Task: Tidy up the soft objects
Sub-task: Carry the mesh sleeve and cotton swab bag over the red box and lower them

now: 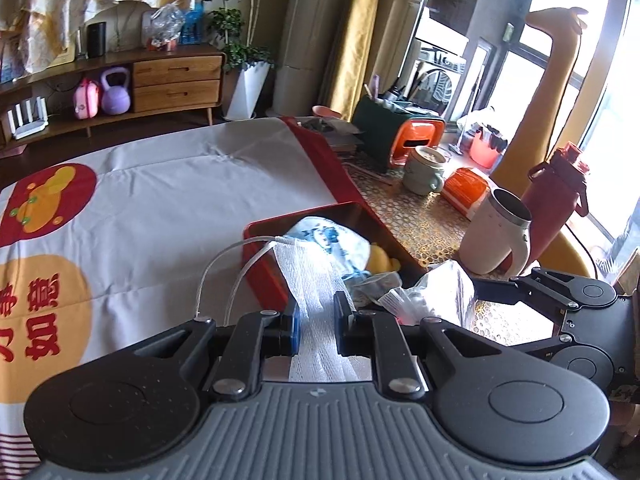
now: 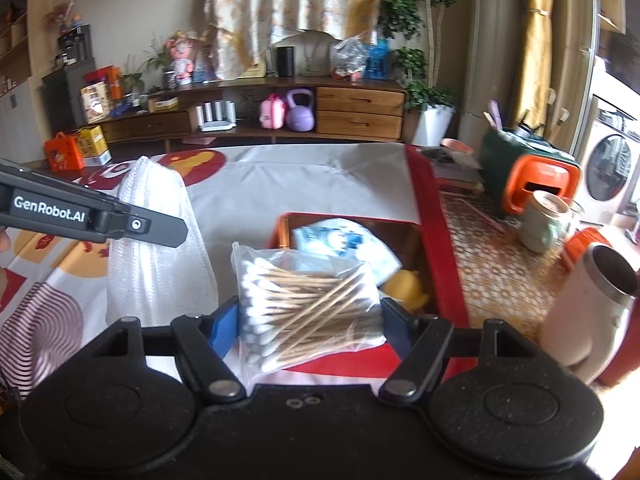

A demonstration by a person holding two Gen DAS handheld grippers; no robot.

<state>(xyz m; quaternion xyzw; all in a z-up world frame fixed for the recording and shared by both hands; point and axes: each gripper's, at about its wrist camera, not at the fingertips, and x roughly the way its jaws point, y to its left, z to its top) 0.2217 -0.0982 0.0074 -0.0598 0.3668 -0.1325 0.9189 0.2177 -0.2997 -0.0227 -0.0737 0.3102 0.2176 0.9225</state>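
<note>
step: carry to red box (image 2: 444, 256) | left gripper (image 1: 316, 320) clamped on white mesh pouch (image 1: 316, 280) | right gripper (image 2: 310, 316) clamped on cotton-swab bag (image 2: 308, 300) | tip: release each low, inside the box

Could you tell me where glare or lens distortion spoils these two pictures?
Left wrist view: the window at the right is blown out white, the table edge bows. Right wrist view: fisheye bends the sideboard, sunlight washes out the right side near the white cup; the cotton swab bag stays sharp.
</note>
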